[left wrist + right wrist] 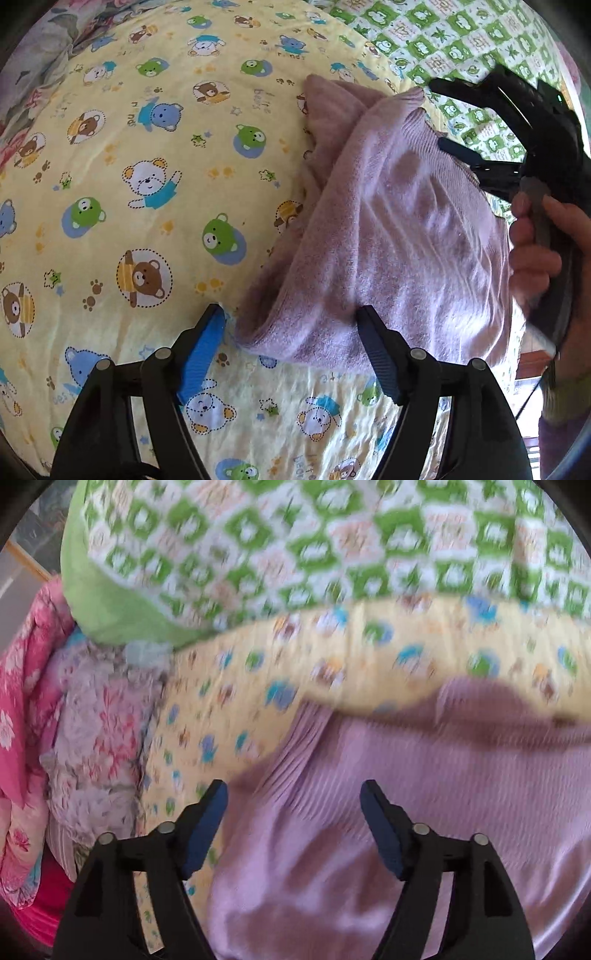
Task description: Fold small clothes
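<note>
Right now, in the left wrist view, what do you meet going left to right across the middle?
Floral bedding → yellow bear-print sheet → pink garment → right gripper, jaws apart → the person's hand holding it.

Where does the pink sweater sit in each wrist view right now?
Left wrist: pink sweater fills the centre right, bunched, reaching down between the open fingers.
Right wrist: pink sweater covers the lower right, blurred.
Shared landmark: yellow bear sheet, meeting the green frog quilt.
</note>
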`<state>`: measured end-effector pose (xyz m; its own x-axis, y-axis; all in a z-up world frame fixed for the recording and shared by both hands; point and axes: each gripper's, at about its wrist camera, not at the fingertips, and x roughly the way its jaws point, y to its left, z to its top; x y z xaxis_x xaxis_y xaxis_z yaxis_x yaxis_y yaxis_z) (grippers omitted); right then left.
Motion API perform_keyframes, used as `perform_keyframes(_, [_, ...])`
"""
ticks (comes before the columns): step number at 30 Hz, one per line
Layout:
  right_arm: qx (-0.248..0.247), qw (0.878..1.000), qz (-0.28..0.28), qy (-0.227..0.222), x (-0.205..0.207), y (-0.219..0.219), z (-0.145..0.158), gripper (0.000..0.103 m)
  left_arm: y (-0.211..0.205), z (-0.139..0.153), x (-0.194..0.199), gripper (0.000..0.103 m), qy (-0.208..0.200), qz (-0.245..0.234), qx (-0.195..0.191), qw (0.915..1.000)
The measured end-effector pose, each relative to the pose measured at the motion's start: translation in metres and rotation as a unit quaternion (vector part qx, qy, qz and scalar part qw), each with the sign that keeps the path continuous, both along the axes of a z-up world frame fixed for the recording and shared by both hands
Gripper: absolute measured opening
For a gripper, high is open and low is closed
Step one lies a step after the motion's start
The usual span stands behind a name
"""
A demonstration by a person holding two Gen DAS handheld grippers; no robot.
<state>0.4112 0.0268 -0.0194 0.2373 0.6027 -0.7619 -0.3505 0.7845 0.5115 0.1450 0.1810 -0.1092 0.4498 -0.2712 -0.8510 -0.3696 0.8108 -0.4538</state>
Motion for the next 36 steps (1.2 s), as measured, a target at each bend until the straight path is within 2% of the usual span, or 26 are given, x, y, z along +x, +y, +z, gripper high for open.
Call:
perform_keyframes(2, [-0.031, 0.999, 0.016, 0.014, -0.012, 0.025, -0.012, 0.076, -0.003, 0.002, 0.001, 0.075, -0.001, 0.001, 0.001, 1.0])
perform_keyframes(5, [-0.068, 0.997, 0.034, 0.01, -0.02, 0.053, -0.021, 0.079, -0.005, 0.003, 0.001, 0.075, -0.002, 0.005, -0.002, 1.0])
perform_keyframes(7, [-0.103, 0.994, 0.038, -0.003, -0.021, 0.066, -0.024, 0.091, -0.008, 0.004, 0.002, 0.075, -0.005, 0.006, -0.002, 1.0])
perform_keyframes(10, [-0.155, 0.986, 0.052, -0.01, -0.017, 0.088, -0.034, 0.102, -0.017, 0.005, 0.006, 0.073, -0.007, 0.0, 0.003, 1.0])
perform_keyframes(13, [-0.22, 0.972, 0.081, -0.025, -0.016, 0.104, -0.047, 0.103, -0.029, 0.006, 0.011, 0.061, -0.008, -0.011, 0.022, 0.9997])
perform_keyframes(14, [-0.228, 0.969, 0.086, -0.036, -0.017, 0.104, -0.048, 0.101, -0.033, 0.006, 0.013, 0.049, -0.008, -0.018, 0.028, 0.9994])
perform_keyframes(15, [-0.237, 0.967, 0.083, -0.046, -0.016, 0.1, -0.046, 0.089, -0.037, 0.007, 0.016, 0.027, -0.009, -0.028, 0.032, 0.9991])
perform_keyframes(16, [-0.239, 0.967, 0.079, -0.05, -0.015, 0.096, -0.044, 0.069, -0.041, 0.008, 0.019, 0.022, -0.012, -0.039, 0.028, 0.9988])
perform_keyframes(17, [-0.223, 0.971, 0.075, -0.049, -0.013, 0.086, -0.04, 0.062, -0.044, 0.011, 0.02, 0.021, -0.018, -0.043, 0.033, 0.9984])
perform_keyframes(19, [-0.179, 0.981, 0.074, -0.03, -0.004, 0.064, -0.032, 0.026, -0.053, 0.023, 0.02, 0.019, -0.038, -0.059, 0.05, 0.9963])
perform_keyframes(20, [-0.144, 0.987, 0.075, -0.016, 0.0, 0.047, -0.025, 0.02, -0.059, 0.031, 0.021, 0.018, -0.05, -0.067, 0.055, 0.9949])
perform_keyframes(24, [-0.036, 0.998, 0.055, 0.005, 0.01, -0.02, 0.004, 0.018, -0.08, 0.064, 0.023, 0.018, -0.09, -0.093, 0.055, 0.99])
perform_keyframes(29, [0.074, 0.997, 0.012, 0.016, 0.02, -0.1, 0.034, 0.018, -0.12, 0.104, 0.028, 0.017, -0.146, -0.153, 0.056, 0.9758])
perform_keyframes(32, [0.101, 0.995, -0.009, 0.01, 0.024, -0.147, 0.045, 0.018, -0.156, 0.12, 0.033, 0.017, -0.169, -0.195, 0.05, 0.9648])
perform_keyframes(36, [0.107, 0.994, -0.032, -0.007, 0.026, -0.198, 0.053, 0.018, -0.204, 0.126, 0.041, 0.017, -0.181, -0.256, 0.044, 0.9487])
